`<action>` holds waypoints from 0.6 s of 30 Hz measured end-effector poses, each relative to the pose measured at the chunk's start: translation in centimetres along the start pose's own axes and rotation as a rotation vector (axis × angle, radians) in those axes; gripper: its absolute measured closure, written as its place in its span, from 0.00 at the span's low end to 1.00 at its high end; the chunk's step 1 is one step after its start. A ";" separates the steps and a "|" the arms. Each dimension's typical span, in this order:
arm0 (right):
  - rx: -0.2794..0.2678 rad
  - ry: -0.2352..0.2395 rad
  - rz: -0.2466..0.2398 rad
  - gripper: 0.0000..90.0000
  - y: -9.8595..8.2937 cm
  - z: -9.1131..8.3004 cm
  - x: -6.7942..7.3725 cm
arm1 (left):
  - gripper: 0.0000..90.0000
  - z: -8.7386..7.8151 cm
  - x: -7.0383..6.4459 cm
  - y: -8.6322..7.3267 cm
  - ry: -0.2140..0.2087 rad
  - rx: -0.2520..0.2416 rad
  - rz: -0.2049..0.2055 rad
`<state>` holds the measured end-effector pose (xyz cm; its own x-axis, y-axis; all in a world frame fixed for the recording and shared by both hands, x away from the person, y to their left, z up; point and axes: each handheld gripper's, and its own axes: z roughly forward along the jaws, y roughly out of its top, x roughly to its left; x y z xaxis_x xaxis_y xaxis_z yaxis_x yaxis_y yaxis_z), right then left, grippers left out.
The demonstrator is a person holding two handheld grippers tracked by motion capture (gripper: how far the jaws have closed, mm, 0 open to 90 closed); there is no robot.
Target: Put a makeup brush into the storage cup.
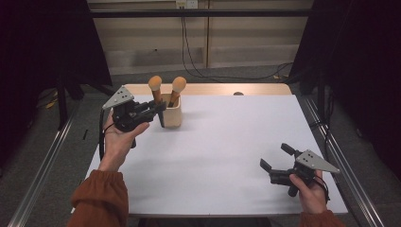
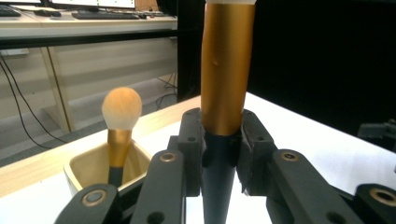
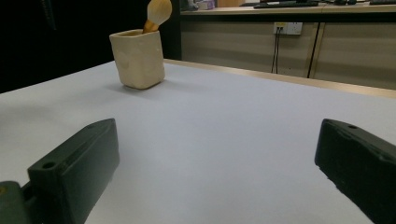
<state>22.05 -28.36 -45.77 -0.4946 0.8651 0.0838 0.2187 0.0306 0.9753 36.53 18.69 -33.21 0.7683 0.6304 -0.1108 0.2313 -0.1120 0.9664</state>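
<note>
At far left, my left gripper point(image 1: 158, 111) was clamped on a makeup brush point(image 2: 227, 70), held upright, handle tip pointing down, just beside the cream holder point(image 1: 172, 115). A second brush point(image 1: 177, 90) stood tilted inside that holder. I judged the held brush sat slightly left of the opening. To the right, my right gripper point(image 1: 275, 157) rested with jaws wide apart, well away. The white table point(image 1: 222, 142) sat in a dim room.
</note>
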 end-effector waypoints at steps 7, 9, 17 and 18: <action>0.001 -0.012 -0.012 0.00 -0.1 0.0 0.1 | 0.82 1.5 0.9 0.8 0.017 0.008 0.010; 0.001 -0.009 -0.013 0.00 -0.2 0.0 0.1 | 0.82 1.9 1.2 1.3 0.022 -0.002 0.020; 0.000 -0.012 -0.005 0.00 -0.2 0.0 0.0 | 0.82 2.5 2.7 2.7 0.050 -0.027 0.015; 0.001 -0.011 -0.006 0.00 -0.2 0.0 0.0 | 0.82 2.7 3.0 2.8 0.054 -0.035 0.012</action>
<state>22.01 -28.36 -45.95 -0.4868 0.8702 0.0756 0.2165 0.0363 0.9756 41.05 18.21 -31.46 0.7371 0.6701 -0.0874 0.2008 -0.0937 0.9751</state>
